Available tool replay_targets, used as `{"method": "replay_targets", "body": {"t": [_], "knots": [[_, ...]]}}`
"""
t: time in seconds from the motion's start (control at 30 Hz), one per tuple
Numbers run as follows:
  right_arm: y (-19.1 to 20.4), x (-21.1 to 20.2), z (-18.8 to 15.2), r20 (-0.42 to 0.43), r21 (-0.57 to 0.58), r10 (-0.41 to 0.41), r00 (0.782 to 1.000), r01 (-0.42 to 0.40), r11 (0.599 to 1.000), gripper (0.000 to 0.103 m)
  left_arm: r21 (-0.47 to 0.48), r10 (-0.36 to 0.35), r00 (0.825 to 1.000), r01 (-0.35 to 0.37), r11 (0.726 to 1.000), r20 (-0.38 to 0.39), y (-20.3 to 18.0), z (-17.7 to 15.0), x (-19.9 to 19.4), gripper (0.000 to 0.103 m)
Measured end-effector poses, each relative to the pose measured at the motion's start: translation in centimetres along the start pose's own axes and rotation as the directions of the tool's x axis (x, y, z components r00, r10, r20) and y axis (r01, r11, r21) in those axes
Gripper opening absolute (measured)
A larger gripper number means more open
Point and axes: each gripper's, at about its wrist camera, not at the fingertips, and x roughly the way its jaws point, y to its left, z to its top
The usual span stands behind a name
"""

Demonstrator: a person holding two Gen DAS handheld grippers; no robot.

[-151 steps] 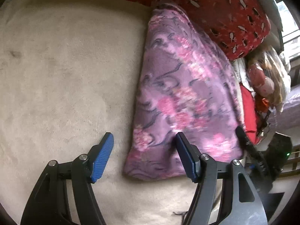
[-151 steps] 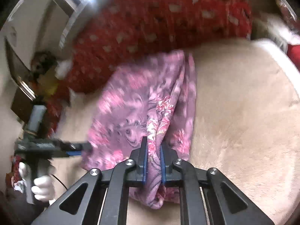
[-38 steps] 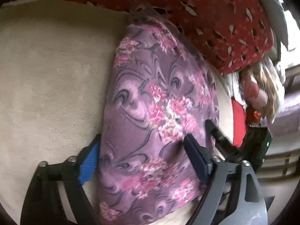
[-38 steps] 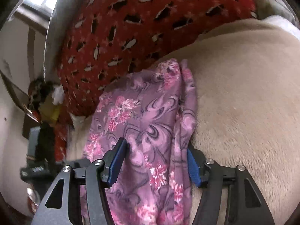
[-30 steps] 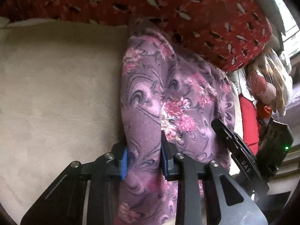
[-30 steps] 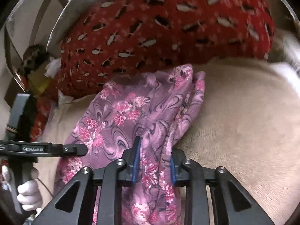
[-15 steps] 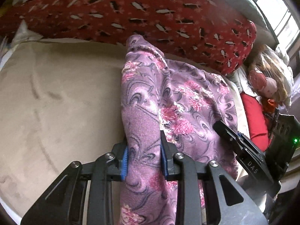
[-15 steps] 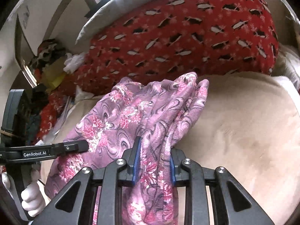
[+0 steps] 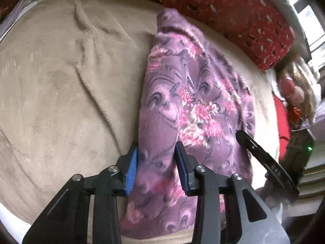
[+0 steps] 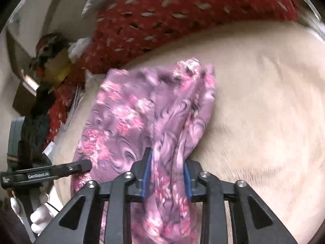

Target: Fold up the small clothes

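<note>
Beige plush bedding (image 9: pixel 61 93) covers the bed and carries everything here, with a long red patterned bolster (image 9: pixel 233 10) running along its far edge and a heap of dolls and bright clutter (image 9: pixel 294 93) beyond its right-hand corner. Lying lengthwise down the bed, from the bolster towards the near edge, is the purple floral fleece garment (image 9: pixel 193 101), already doubled into a long narrow bundle.

It looks soft, light and limp, with enough nap to grip well. It should sag and unfold if lifted by one point, so the thick folded near-edge corners seem the best places to take hold.

Both claws straddle that near end. The left claw (image 9: pixel 156 166) is opening, with fabric bunched between its blue pads (image 9: pixel 131 170) but loosening. The right claw (image 10: pixel 165 174) is likewise opening around a ridge of the same cloth.

Little blocks the way: the bolster touches the garment's far tip, and the clutter sits well apart. The bedding's own wrinkles (image 9: pixel 89 36) may drag.
</note>
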Motion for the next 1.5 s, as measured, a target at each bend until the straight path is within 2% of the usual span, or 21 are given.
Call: {"method": "replay_targets", "body": {"t": [0.07,0.13,0.23,0.47,0.5,0.57,0.6,0.63,0.7,0.77,0.83,0.9,1.0,1.03,1.1,1.2,1.23,1.3,1.37,1.47,1.5], "knots": [[-0.6,-1.0,0.3,0.023,0.036,-0.001,1.0,0.0,0.999,0.034,0.022,0.009,0.999,-0.01,1.0,0.038,0.1,0.1,-1.3,0.034],[-0.8,-2.2,1.2,0.075,0.056,-0.042,0.996,0.037,0.998,0.035,0.041,0.027,0.995,-0.032,0.999,0.099,-0.1,0.6,-2.7,0.034],[0.0,-2.6,3.0,0.121,0.039,-0.018,0.993,0.014,0.999,0.035,0.091,0.059,0.987,-0.073,0.993,0.147,-1.7,2.4,-3.0,0.034],[2.7,1.4,6.6,0.111,-0.114,-0.03,0.993,0.043,0.993,0.034,0.148,0.141,0.982,-0.159,0.976,0.124,-4.7,8.2,1.9,0.037],[2.6,1.8,6.8,0.109,-0.117,-0.048,0.993,0.061,0.991,0.033,0.143,0.169,0.979,-0.185,0.972,0.114,-4.7,8.7,2.9,0.04],[1.1,3.4,7.1,0.088,-0.098,-0.122,0.989,0.131,0.987,0.031,0.133,0.227,0.968,-0.24,0.962,0.105,-4.7,9.9,5.1,0.057],[0.0,4.2,7.2,0.06,-0.075,-0.139,0.988,0.144,0.987,0.022,0.128,0.239,0.966,-0.251,0.96,0.101,-4.5,10.2,5.9,0.062],[-1.0,4.8,7.3,0.043,-0.052,-0.134,0.99,0.136,0.989,0.008,0.116,0.238,0.968,-0.247,0.962,0.085,-4.2,10.6,6.5,0.066],[-2.2,4.6,7.8,0.052,0.0,-0.087,0.995,0.087,0.996,0.002,0.055,0.177,0.984,-0.179,0.982,0.031,-2.9,11.2,6.9,0.066],[-2.4,3.5,8.0,0.052,0.019,-0.078,0.996,0.077,0.997,0.002,-0.001,0.115,0.993,-0.115,0.993,-0.001,-1.5,11.4,5.8,0.064],[-1.5,1.5,7.7,0.076,-0.009,-0.062,0.995,0.063,0.998,0.013,0.003,0.103,0.994,-0.103,0.995,0.022,-0.7,10.2,3.5,0.064],[-0.4,-0.7,6.3,0.084,-0.052,0.033,0.996,-0.028,0.998,0.013,0.026,0.112,0.992,-0.113,0.993,0.06,-0.1,8.4,1.5,0.064],[0.5,-1.9,3.3,0.057,-0.094,0.081,0.995,-0.075,0.993,0.019,0.036,0.124,0.99,-0.126,0.991,0.069,0.7,4.8,0.6,0.064],[0.5,-1.4,2.2,0.029,-0.107,0.063,0.998,-0.06,0.992,0.021,0.041,0.139,0.989,-0.141,0.989,0.045,0.9,3.6,1.5,0.065],[0.0,0.7,0.2,-0.057,-0.124,-0.02,0.998,0.013,0.992,0.016,0.04,0.15,0.988,-0.151,0.988,0.023,1.0,2.7,2.3,0.069],[0.3,-0.9,-0.5,-0.016,-0.085,-0.031,0.999,0.029,0.996,0.017,0.036,0.128,0.992,-0.129,0.991,0.024,0.9,1.3,0.4,0.068],[0.5,-1.7,-0.7,-0.008,-0.077,-0.016,1.0,0.015,0.997,0.021,0.045,0.131,0.991,-0.133,0.99,0.039,0.9,0.3,-0.7,0.068],[1.4,-3.4,-1.5,-0.002,-0.093,0.037,0.999,-0.037,0.995,0.021,0.061,0.138,0.989,-0.141,0.988,0.056,1.0,-1.4,-1.6,0.068],[2.2,-4.3,-3.1,-0.011,-0.137,0.044,0.999,-0.045,0.99,0.021,0.076,0.16,0.986,-0.162,0.984,0.041,1.3,-3.1,-1.3,0.068],[2.4,-2.9,-5.0,-0.058,-0.223,-0.1,0.993,0.085,0.971,0.021,0.095,0.213,0.977,-0.21,0.973,-0.02,1.8,-5.0,1.1,0.073],[2.2,-2.9,-5.2,-0.051,-0.23,-0.123,0.991,0.108,0.967,0.02,0.091,0.217,0.976,-0.216,0.972,-0.01,1.8,-5.5,1.0,0.073]]}}
